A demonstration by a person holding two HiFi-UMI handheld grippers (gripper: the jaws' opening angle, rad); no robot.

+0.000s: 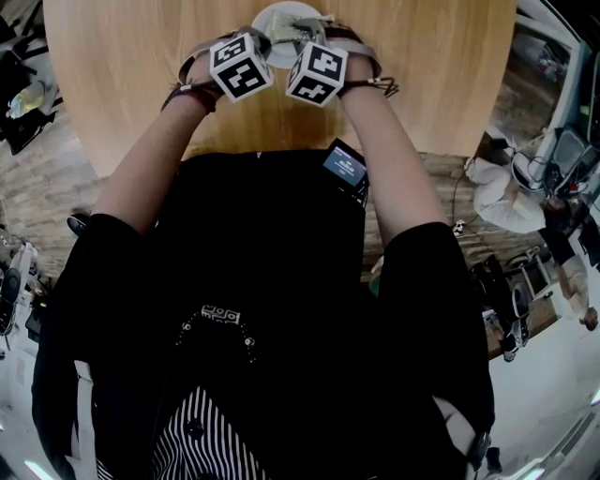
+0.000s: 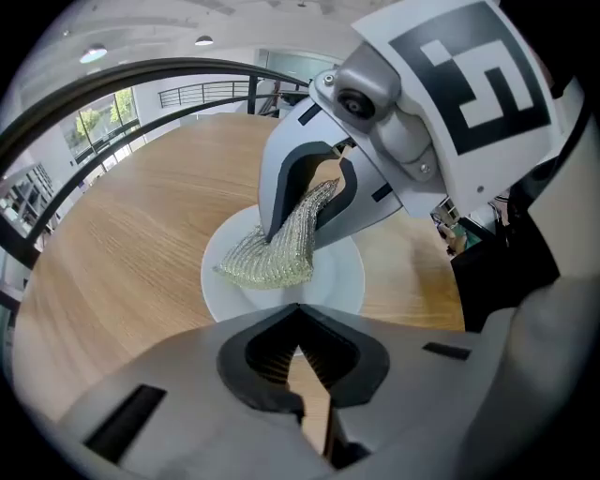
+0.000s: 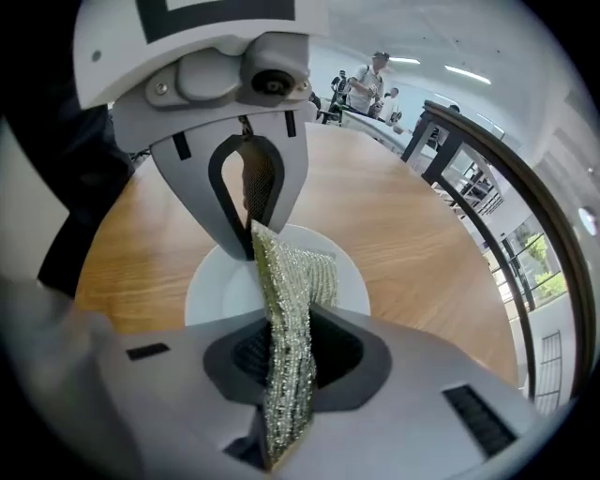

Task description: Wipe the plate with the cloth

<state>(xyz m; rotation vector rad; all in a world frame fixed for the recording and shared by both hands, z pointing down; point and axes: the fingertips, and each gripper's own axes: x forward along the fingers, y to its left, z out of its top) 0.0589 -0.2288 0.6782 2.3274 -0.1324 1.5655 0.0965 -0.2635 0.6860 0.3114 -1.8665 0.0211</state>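
Note:
A small white plate [image 2: 342, 277] lies on the round wooden table [image 2: 141, 234], and in the head view the plate [image 1: 281, 17] shows just beyond both marker cubes. My right gripper [image 3: 281, 394] is shut on a green-gold mesh cloth [image 3: 291, 309]. The cloth [image 2: 272, 258] hangs from its tips onto the plate's middle. My left gripper [image 2: 302, 375] is shut with nothing between its jaws. Its tips stand at the plate's rim [image 3: 211, 291], facing the right gripper across the plate. Whether they touch the rim I cannot tell.
A dark curved railing [image 2: 141, 80] runs beyond the table's far side. People [image 3: 370, 75] stand in the background. The table's near edge [image 1: 441, 150] is close to the person's body, with cluttered floor [image 1: 525, 187] at both sides.

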